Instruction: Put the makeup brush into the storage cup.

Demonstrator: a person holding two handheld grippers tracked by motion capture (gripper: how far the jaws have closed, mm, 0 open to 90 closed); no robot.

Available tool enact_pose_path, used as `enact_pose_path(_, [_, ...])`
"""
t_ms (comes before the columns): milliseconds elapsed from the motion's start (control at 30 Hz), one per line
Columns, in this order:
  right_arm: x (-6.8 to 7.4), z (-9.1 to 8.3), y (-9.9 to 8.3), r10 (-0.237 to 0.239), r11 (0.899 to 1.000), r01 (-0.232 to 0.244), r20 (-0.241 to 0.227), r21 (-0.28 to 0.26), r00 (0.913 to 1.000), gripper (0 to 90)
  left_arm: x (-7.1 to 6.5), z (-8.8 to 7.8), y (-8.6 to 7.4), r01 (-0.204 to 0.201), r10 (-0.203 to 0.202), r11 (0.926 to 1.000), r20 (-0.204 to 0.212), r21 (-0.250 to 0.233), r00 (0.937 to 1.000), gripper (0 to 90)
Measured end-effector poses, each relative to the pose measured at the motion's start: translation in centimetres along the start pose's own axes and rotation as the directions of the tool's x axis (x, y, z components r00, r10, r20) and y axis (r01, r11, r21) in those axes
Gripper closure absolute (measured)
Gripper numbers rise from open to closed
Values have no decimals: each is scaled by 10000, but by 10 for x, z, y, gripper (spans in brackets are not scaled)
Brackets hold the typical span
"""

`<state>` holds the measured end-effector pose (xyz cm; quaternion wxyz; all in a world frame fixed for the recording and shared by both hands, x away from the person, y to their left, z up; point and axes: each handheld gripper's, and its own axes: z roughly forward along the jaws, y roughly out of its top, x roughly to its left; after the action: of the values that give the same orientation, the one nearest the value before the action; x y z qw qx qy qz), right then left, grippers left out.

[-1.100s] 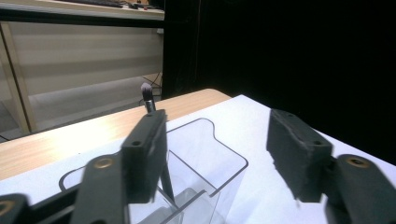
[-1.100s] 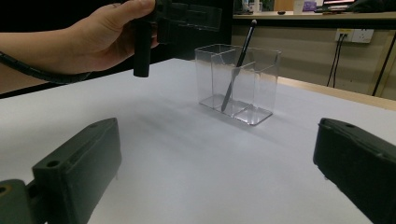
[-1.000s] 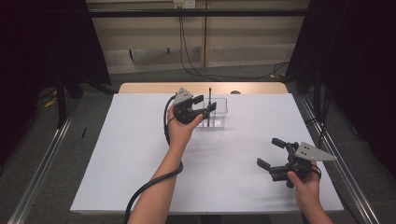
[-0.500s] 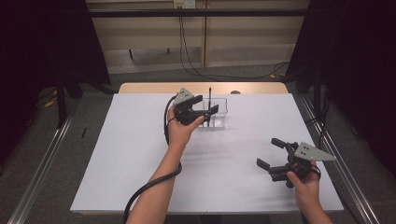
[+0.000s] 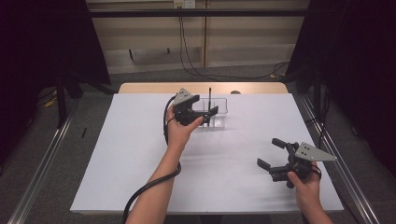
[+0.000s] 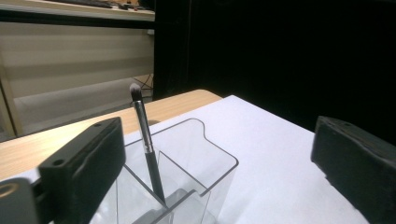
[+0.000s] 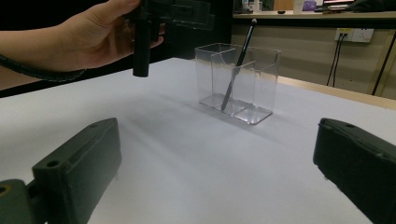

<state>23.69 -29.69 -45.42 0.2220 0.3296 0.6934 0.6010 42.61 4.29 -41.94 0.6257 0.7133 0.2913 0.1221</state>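
Change since earlier: we see the left gripper [image 5: 201, 112] with its jaws just having been opening; they now stand wide, and the brush [image 6: 145, 145] that stood between them stands free in the organizer, with no pad pressing on it.
Left hand, then and now: we find it at the same spot by the organizer as a second ago, no shift that we can make out.
Right hand, then and now: we see it unchanged, low at the near right of the table.
Left hand pose: our left hand [image 5: 180, 128] reaches forward from a bare forearm, holding the gripper raised beside and over the clear organizer [image 5: 217, 114], the grey plate on top and the cable trailing back along the arm.
Right hand pose: our right hand [image 5: 302, 183] grips its tool low over the white sheet [image 5: 140, 154], jaws pointing toward the left and the far side.
Right gripper: the right gripper [image 5: 271, 154] is spread wide with nothing between its jaws.
Brush: it leans upright in a compartment of the organizer, bristle tip up, handle end at the floor.
Organizer: it stands on the white sheet near the table's far edge, well apart from the right gripper.
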Motion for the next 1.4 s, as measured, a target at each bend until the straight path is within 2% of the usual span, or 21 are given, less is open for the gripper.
enact_pose_path(167, [0, 0, 0, -6, 10000, 6, -2, -4, 10000, 7, 1, -2, -1, 68, -66, 9998, 142, -160, 9999, 10])
enact_pose_path(467, [0, -1, 0, -10, 10000, 10, 44, -5, 10000, 7, 0, -4, -1, -157, 176, 9993, 583, -328, 9981, 1])
enact_pose_path(533, [0, -1, 0, -17, 10000, 17, 43, -11, 10000, 7, -1, -5, -2, -79, 101, 9994, 664, -330, 9977, 1])
enact_pose_path(800, [-1, -2, 0, -23, 10000, 23, 30, -37, 10000, 7, -2, -8, -2, -232, 244, 9996, 705, -184, 9972, 1])
enact_pose_path(1400, [0, -2, 0, -43, 10000, 43, 44, -26, 10000, 7, -5, -25, -1, -541, 570, 9981, 1037, -306, 9930, 1])
